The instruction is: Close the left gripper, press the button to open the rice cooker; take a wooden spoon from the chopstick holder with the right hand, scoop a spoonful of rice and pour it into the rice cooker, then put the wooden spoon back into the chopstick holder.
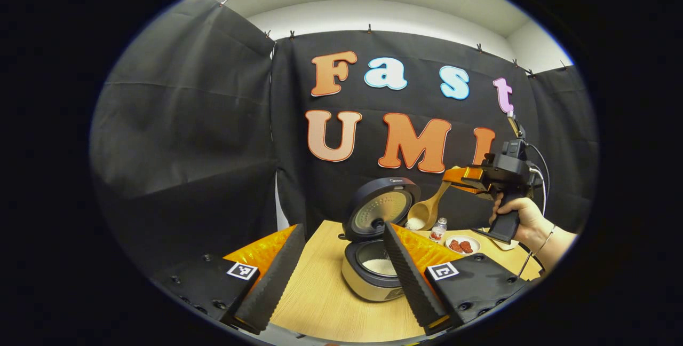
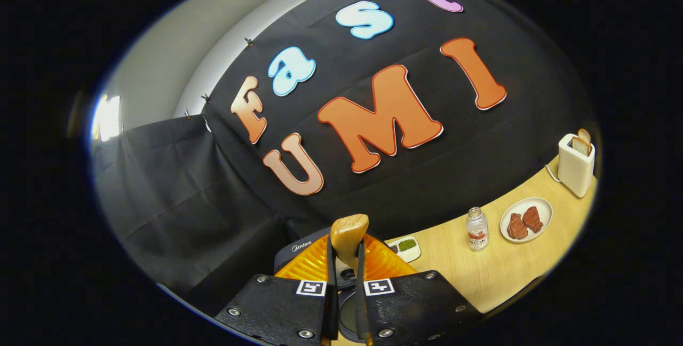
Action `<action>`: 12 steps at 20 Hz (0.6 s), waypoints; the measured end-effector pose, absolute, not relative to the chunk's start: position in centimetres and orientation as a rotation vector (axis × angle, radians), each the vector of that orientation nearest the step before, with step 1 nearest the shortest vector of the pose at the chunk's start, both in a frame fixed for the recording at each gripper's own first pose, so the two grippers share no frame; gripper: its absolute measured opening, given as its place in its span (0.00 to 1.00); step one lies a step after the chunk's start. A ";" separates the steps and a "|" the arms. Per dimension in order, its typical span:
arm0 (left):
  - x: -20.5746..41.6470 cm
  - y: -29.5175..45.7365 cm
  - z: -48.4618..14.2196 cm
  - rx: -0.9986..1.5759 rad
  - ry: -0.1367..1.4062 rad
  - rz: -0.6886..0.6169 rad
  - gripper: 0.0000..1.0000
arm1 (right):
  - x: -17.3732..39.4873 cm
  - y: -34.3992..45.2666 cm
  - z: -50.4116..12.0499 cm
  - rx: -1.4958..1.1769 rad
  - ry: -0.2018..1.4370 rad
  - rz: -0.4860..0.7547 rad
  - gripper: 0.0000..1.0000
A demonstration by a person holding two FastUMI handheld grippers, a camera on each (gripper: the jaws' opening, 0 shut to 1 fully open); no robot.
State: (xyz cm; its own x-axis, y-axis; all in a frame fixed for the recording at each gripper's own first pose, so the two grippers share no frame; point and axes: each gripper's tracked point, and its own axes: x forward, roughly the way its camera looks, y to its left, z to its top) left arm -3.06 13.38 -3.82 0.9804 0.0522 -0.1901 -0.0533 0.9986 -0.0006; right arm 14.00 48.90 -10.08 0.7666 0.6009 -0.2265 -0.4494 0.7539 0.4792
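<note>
Left gripper view: the left gripper (image 1: 341, 260), jaws wide, frames the open rice cooker (image 1: 373, 260); at two o'clock the right gripper (image 1: 453, 175) is clamped on the wooden spoon (image 1: 427, 210). Right gripper view: toaster (image 2: 576, 164) at three o'clock.

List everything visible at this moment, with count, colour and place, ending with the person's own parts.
rice cooker: 1, black and cream, table centre, lid open, white rice inside
wooden spoon: 1, light wood, held tilted above the cooker, rice in its bowl
bottle: 1, clear with red label, on the table
plate: 1, white, two red-brown pieces on it, beside the bottle
small dish: 1, white, green contents, near the cooker
toaster: 1, cream, far table end, bread in its slot
table: 1, light wood
left gripper: 1, fingers apart
right gripper: 1, fingers clamped on the spoon handle
hand: 1, holding the right gripper
</note>
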 end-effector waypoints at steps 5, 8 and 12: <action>-3.1 13.5 -3.7 -0.009 0.192 0.054 0.99 | 13.2 49.6 -10.2 0.325 0.349 0.635 0.12; -3.0 13.5 -3.6 -0.009 0.191 0.056 0.99 | 12.8 50.0 -10.1 0.280 0.320 0.655 0.12; -3.0 13.7 -3.7 -0.007 0.194 0.058 0.99 | 12.0 50.5 -10.0 0.215 0.285 0.687 0.12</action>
